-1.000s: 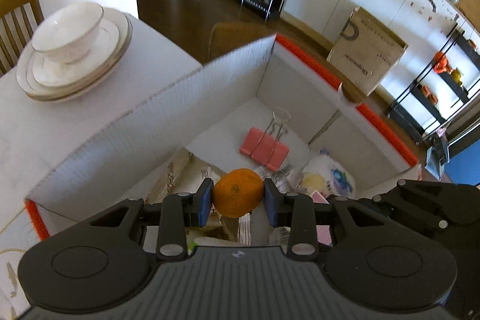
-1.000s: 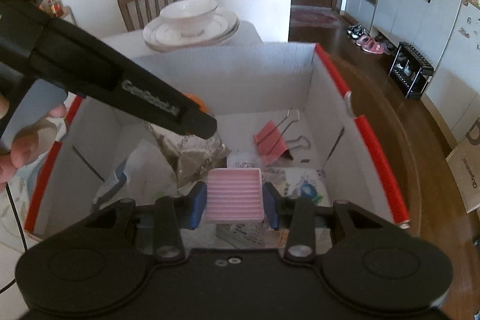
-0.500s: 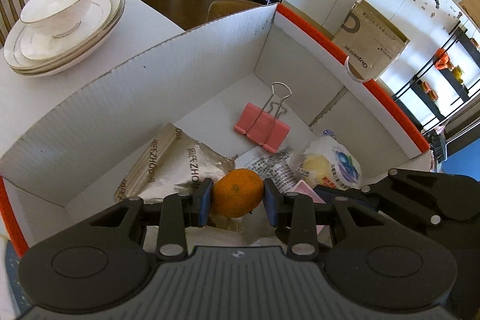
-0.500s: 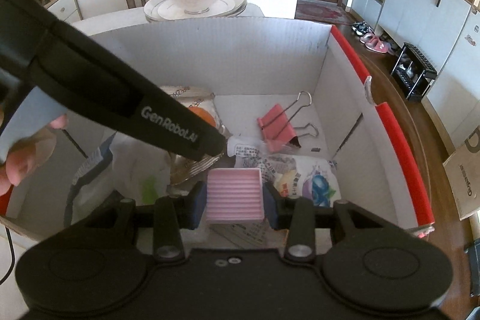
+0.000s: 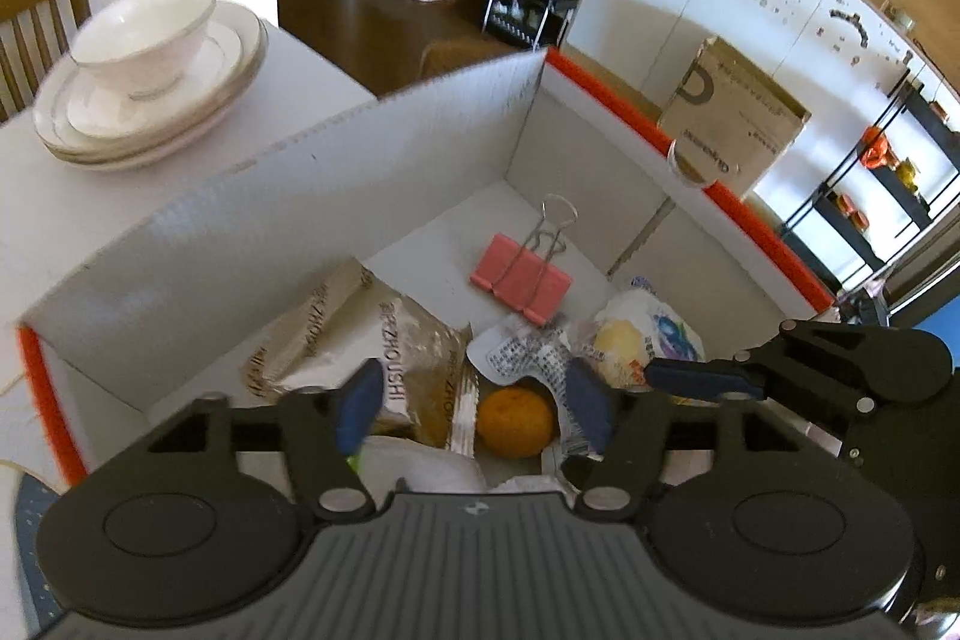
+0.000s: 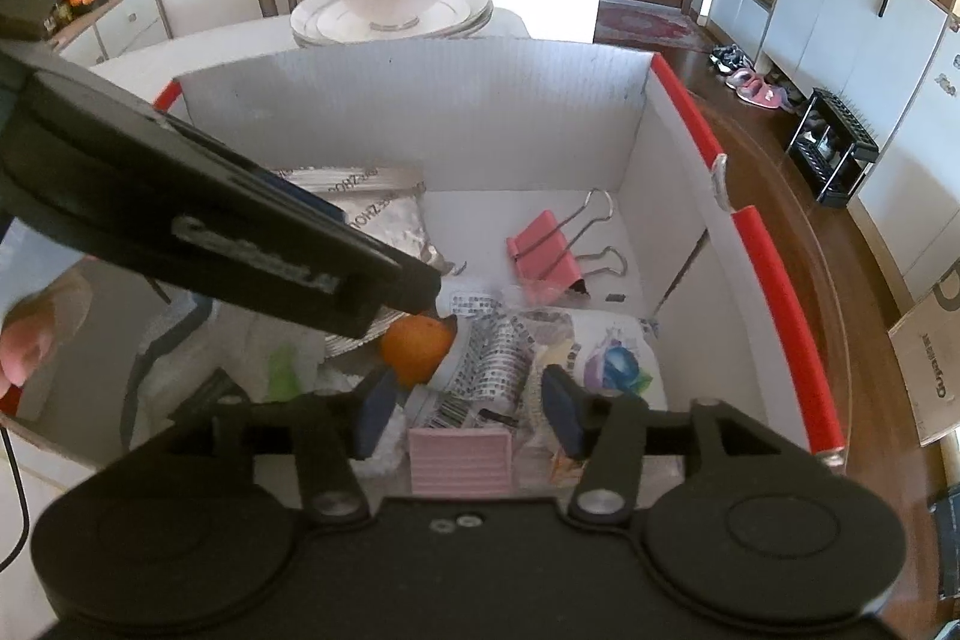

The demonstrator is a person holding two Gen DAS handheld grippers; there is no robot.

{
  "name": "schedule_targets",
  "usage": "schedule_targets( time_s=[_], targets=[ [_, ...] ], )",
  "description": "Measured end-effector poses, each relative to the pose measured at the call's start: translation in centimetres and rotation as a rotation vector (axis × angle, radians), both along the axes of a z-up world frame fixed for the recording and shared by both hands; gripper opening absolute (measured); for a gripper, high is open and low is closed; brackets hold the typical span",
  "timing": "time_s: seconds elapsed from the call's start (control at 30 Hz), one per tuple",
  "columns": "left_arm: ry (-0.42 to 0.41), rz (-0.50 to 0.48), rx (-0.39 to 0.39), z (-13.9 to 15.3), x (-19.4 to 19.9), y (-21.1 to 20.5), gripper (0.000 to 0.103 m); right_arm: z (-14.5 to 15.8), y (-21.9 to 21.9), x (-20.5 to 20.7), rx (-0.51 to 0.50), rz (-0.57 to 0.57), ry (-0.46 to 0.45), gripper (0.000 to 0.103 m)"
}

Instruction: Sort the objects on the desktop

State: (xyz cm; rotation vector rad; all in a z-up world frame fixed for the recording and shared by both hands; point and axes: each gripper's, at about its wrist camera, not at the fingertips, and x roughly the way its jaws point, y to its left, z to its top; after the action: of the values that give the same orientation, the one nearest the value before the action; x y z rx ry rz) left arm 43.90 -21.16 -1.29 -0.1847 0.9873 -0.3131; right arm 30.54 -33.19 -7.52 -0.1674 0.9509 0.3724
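Both loads have dropped since a second ago: my left gripper (image 5: pixel 474 406) and right gripper (image 6: pixel 468 409), jaws opening and clear, hang over the white box (image 5: pixel 300 196) where the orange (image 5: pixel 515 421) and pink pad (image 6: pixel 461 462) now lie sorted among packets.

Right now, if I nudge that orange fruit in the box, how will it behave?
The orange fruit looks round, so it would probably roll. It lies among crinkled packets in the white box, which should stop it soon. Its skin looks firm, so it is likely not fragile.
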Motion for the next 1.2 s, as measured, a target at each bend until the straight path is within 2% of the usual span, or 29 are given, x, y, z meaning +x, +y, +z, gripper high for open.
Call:
schedule_targets(
  time_s=[0.13,0.23,0.47,0.63,0.87,0.93,1.13,1.2],
  targets=[
    [-0.030,0.029,-0.032,1.0,-0.9,1.2,0.070,0.7,-0.6,-0.5,0.025,-0.005,-0.020,0.063],
    [-0.062,0.056,-0.062,2.0,-1.8,2.2,0.070,1.4,-1.0,-1.0,0.047,-0.008,-0.035,0.065],
    [-0.127,0.104,-0.076,3.7,-4.4,4.0,0.071,2.9,-1.8,-2.3,0.085,-0.020,-0.064,0.069],
    [-0.220,0.150,-0.028,5.2,-7.3,4.6,0.071,4.2,-2.1,-3.3,0.113,-0.025,-0.097,0.077],
    [-0.233,0.149,-0.018,5.7,-10.1,5.5,0.071,5.2,-2.3,-4.8,0.139,-0.018,-0.120,0.083],
    [-0.245,0.139,-0.004,5.8,-10.9,5.4,0.077,5.4,-2.3,-5.3,0.149,-0.018,-0.128,0.088],
    [-0.271,0.110,0.019,5.9,-12.7,5.3,0.085,6.1,-2.5,-6.5,0.174,-0.023,-0.152,0.094],
    [-0.270,0.107,0.021,5.7,-13.2,5.3,0.092,6.3,-2.5,-6.9,0.174,-0.024,-0.165,0.095]
  ],
)
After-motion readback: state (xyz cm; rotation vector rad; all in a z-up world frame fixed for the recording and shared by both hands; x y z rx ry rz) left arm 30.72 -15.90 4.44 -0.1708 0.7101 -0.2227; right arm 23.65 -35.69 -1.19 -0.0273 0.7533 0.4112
